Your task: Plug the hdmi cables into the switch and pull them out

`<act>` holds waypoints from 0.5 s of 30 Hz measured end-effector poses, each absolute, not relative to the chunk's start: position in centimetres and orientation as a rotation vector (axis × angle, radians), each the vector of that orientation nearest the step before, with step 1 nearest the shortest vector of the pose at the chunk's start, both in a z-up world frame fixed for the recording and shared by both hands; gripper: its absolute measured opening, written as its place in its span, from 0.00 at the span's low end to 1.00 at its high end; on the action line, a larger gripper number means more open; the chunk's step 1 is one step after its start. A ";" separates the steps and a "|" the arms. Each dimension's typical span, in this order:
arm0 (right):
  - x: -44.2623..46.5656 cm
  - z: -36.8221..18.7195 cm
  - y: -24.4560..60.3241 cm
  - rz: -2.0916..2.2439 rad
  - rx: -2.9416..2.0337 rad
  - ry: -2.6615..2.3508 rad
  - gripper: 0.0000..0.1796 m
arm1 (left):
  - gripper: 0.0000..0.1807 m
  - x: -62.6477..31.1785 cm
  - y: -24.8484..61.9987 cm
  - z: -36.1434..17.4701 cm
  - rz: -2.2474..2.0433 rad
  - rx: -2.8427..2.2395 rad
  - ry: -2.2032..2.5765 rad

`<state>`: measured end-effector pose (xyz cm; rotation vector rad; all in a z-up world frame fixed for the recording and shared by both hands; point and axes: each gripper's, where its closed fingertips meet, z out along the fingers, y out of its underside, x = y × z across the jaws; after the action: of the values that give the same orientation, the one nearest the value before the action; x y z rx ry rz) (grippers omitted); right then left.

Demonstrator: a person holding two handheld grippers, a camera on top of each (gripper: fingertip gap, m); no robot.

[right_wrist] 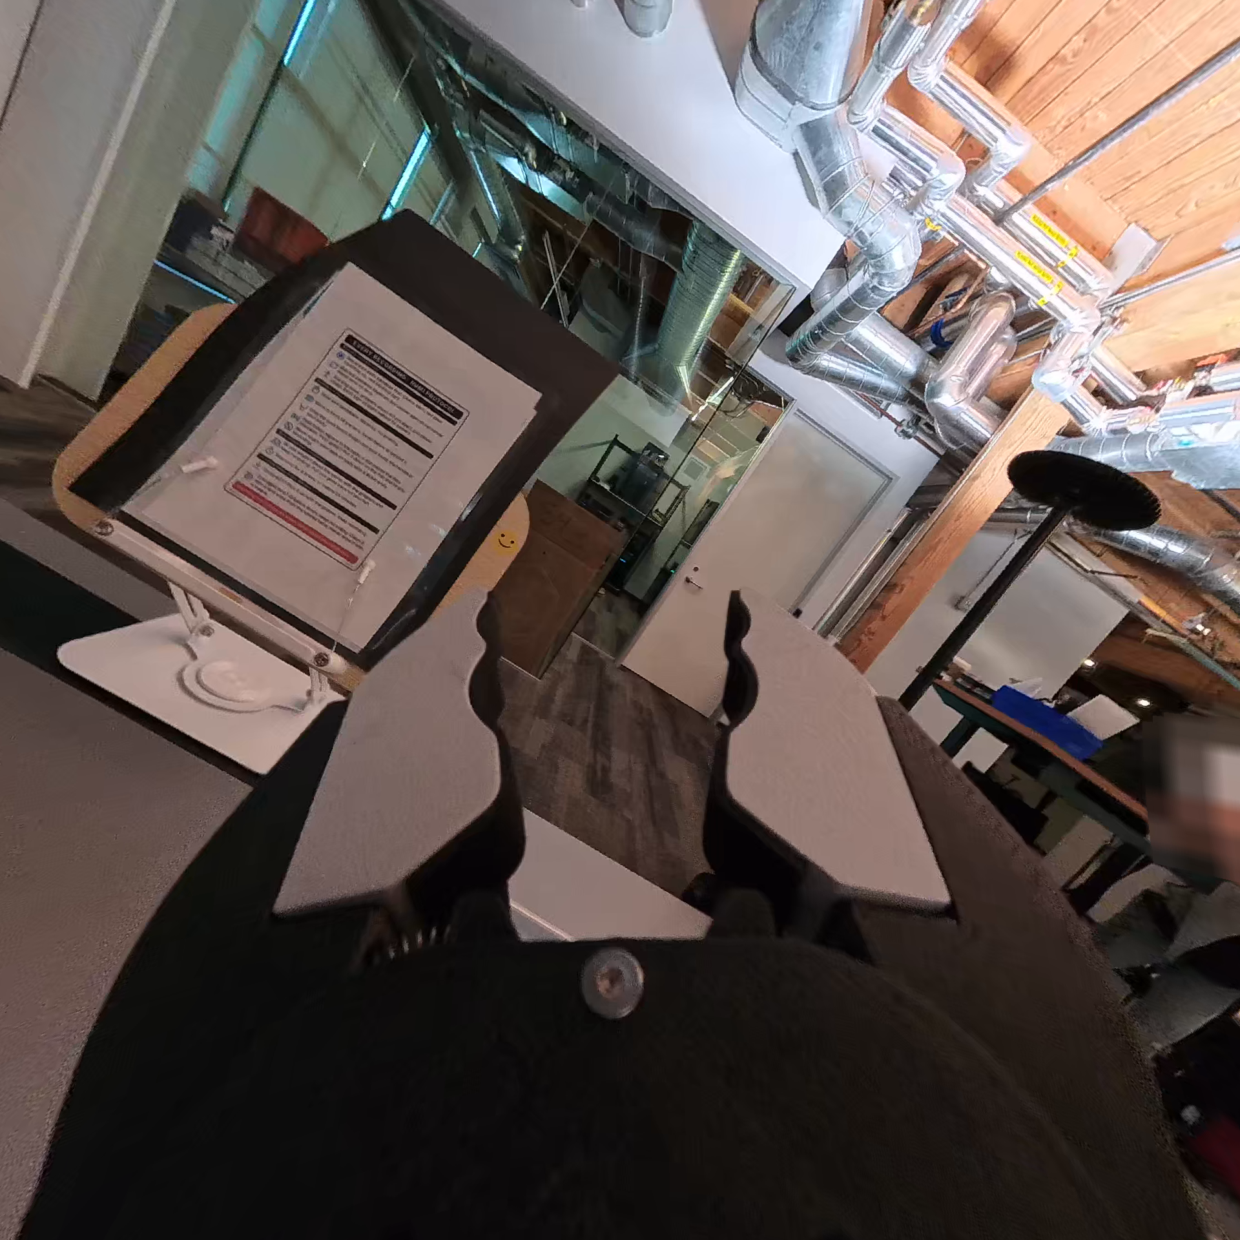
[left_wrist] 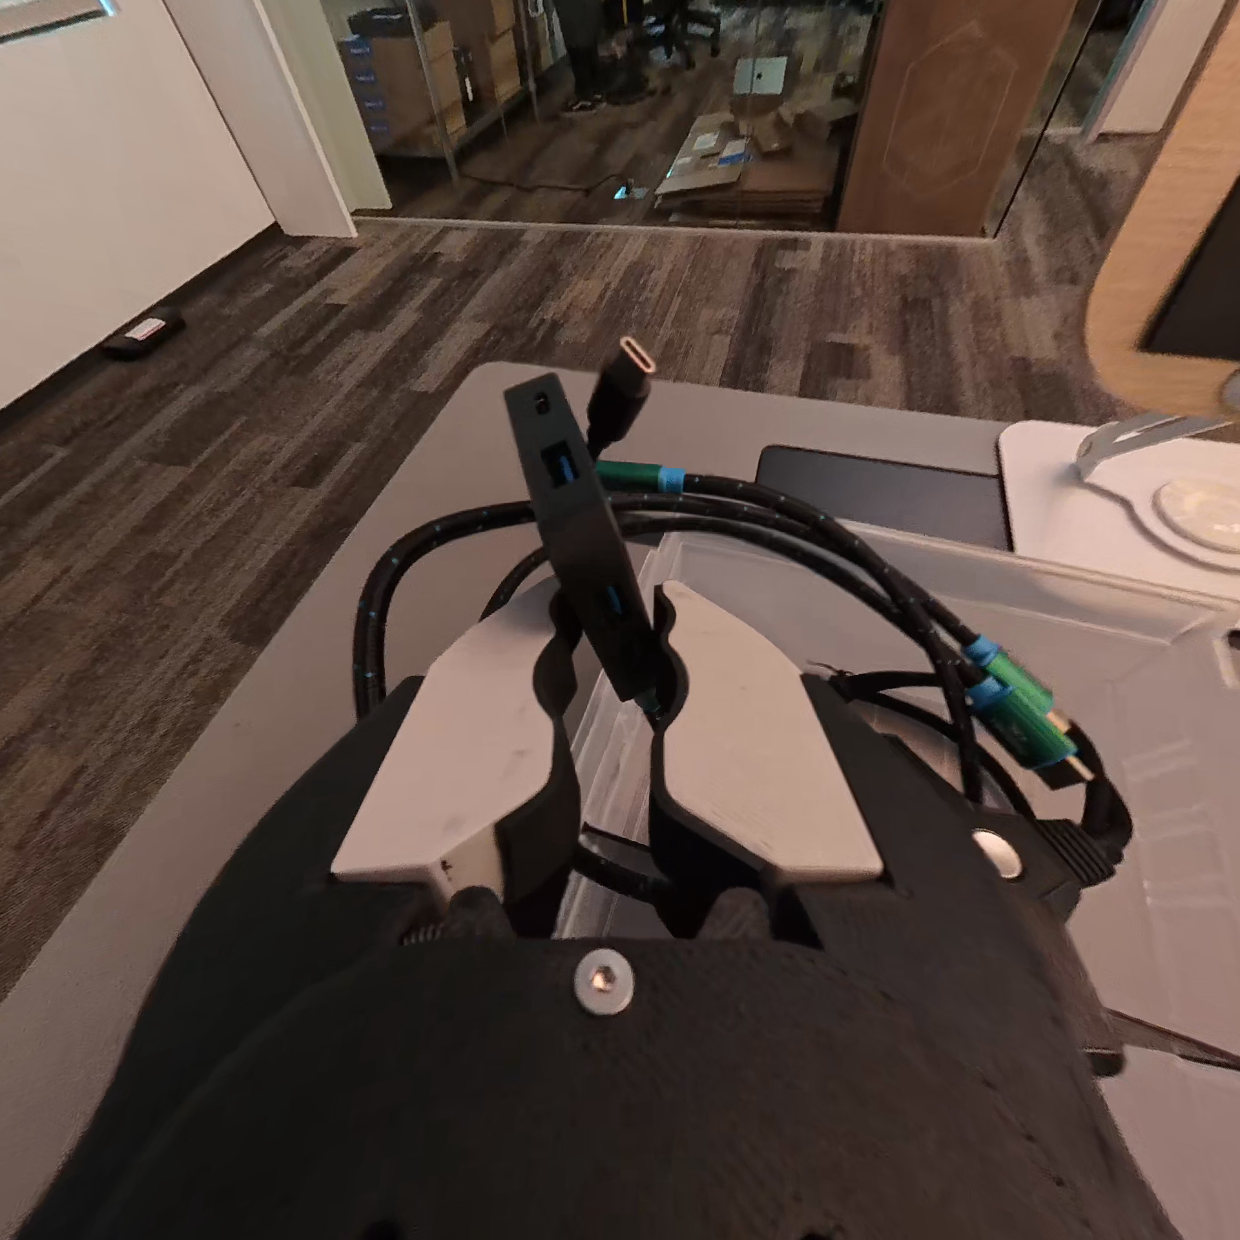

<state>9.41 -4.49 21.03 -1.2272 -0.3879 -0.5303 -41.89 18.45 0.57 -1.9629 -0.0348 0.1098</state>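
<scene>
Switch [left_wrist: 578, 537] first: you have the flat black box pinched between the white fingers [left_wrist: 470, 731] of your left gripper [left_wrist: 607, 621], at the centre of the left wrist view, lifted above the grey table [left_wrist: 282, 738]. The jaws are nearly closed, clamped on its lower end, so most of the body sticks out past the tips.

Its long axis runs from the jaws up and slightly toward the upper left of the frame, tilted rather than upright. One narrow edge faces the camera, showing a blue port near the top and a smaller blue slot lower down. Its own short lead curls up behind it and ends in a small oval plug [left_wrist: 636, 357] pointing at the top of the frame.

As for progress, you look to be at the start. The braided black hdmi cables [left_wrist: 792, 500] loop behind the switch and drape to the right over a clear plastic bin [left_wrist: 1006, 604]. Two green connectors [left_wrist: 1013, 704] lie free at the right of the frame. A third green end [left_wrist: 634, 475] sits just behind the switch's upper edge, and you cannot tell from here whether it is seated in a port.

Your right gripper [right_wrist: 607, 627] is aimed away, up toward a document stand [right_wrist: 221, 678] and ceiling pipes, with its jaws wide apart and holding nothing. By that reading, plugging and pulling out both remain.
</scene>
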 end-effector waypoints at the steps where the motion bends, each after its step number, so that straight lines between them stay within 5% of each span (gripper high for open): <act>1: 9.2 20.9 -4.4 -0.545 -1.227 -0.400 0.36 | 0.10 -41.8 18.3 1.1 0.091 -1.942 -0.036; 15: 7.3 18.9 -2.6 -0.620 -1.277 -0.508 0.36 | 0.08 -38.4 15.3 9.8 -0.033 -1.554 0.155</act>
<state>7.26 -2.62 18.87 -1.2773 -0.5076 -0.6200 -38.41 15.29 9.81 -1.5545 0.1551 -0.0330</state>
